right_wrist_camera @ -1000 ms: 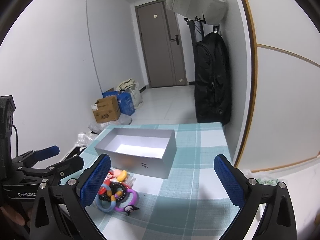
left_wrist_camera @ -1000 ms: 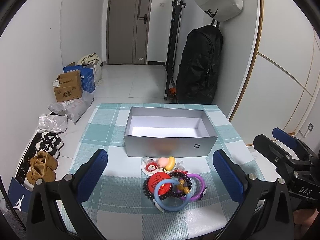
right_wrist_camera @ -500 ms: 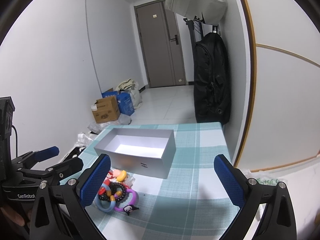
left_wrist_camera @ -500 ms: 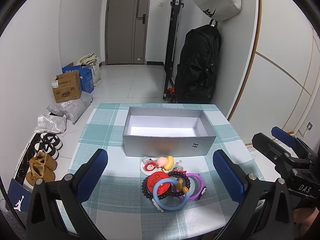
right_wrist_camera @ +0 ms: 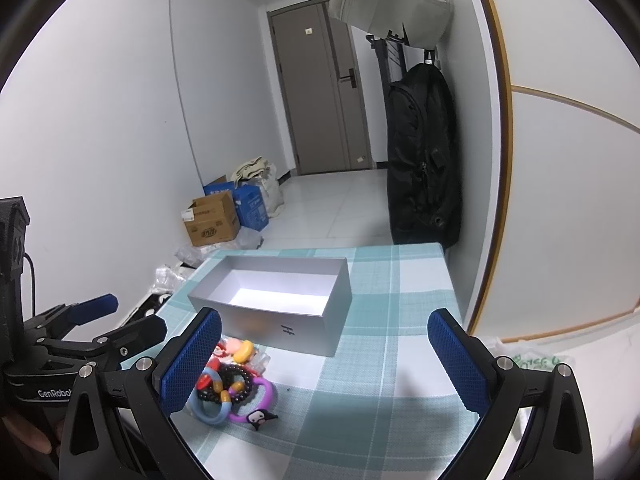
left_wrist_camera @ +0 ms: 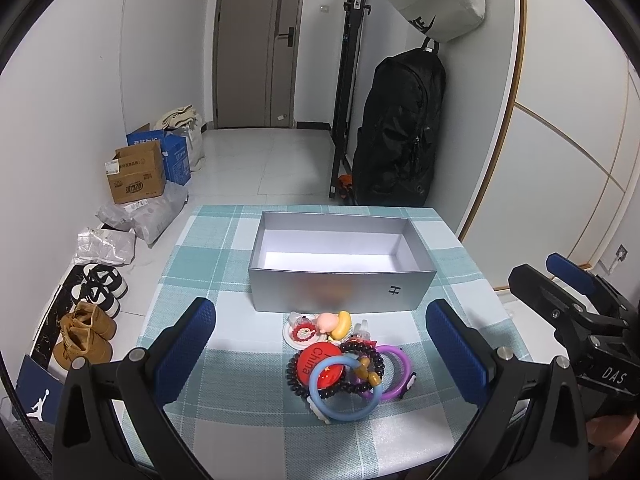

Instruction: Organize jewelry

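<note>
The job looked barely begun: the silver box (left_wrist_camera: pixel 342 264) stood empty at the far middle of the checked table (left_wrist_camera: pixel 224 364), and the jewelry pile (left_wrist_camera: pixel 346 360) lay just in front of its near wall. The left gripper (left_wrist_camera: pixel 320 354) hung above the pile, released and wide, holding nothing; the right gripper (right_wrist_camera: pixel 324 364) hovered to the right, likewise spread. Next would probably be lowering the left one onto a single ring. Counted: one box, one blue ring (left_wrist_camera: pixel 346 390), one purple ring (left_wrist_camera: pixel 394 366), one dark bead bracelet (left_wrist_camera: pixel 362 364), one red badge (left_wrist_camera: pixel 320 364); the small charms were too jumbled to count.
</note>
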The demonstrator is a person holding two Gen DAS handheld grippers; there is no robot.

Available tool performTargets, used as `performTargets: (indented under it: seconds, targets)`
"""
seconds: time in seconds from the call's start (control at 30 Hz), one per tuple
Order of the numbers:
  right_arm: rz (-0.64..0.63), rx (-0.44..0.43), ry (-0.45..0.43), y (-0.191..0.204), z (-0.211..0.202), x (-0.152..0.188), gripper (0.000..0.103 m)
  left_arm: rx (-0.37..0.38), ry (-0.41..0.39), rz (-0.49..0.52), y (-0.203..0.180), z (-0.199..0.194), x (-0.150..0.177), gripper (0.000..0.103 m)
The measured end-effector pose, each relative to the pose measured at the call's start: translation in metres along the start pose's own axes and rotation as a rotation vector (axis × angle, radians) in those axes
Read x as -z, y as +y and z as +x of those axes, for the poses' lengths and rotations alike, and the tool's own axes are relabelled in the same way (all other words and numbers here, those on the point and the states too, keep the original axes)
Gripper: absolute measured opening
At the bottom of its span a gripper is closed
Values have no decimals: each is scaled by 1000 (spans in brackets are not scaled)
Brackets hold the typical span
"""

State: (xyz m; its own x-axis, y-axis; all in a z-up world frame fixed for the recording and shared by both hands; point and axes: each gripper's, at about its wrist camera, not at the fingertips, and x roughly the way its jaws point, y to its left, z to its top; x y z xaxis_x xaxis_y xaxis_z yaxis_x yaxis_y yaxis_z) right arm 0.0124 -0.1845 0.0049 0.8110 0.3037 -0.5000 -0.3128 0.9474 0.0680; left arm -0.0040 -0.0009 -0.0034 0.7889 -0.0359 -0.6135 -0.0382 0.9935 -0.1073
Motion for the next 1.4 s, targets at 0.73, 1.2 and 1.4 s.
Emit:
performTargets:
  seconds: [0.73,1.2,1.4]
  targets:
    - [8,20,44,-2,10,0,103,102,118,-26,7,20,7,102]
    - [4,-16,124,-3,34,2,103,166,317,-25,21,48,31,96]
    - [12,-37,137,-3,39,1,103,177,325,22,9,48,33,96]
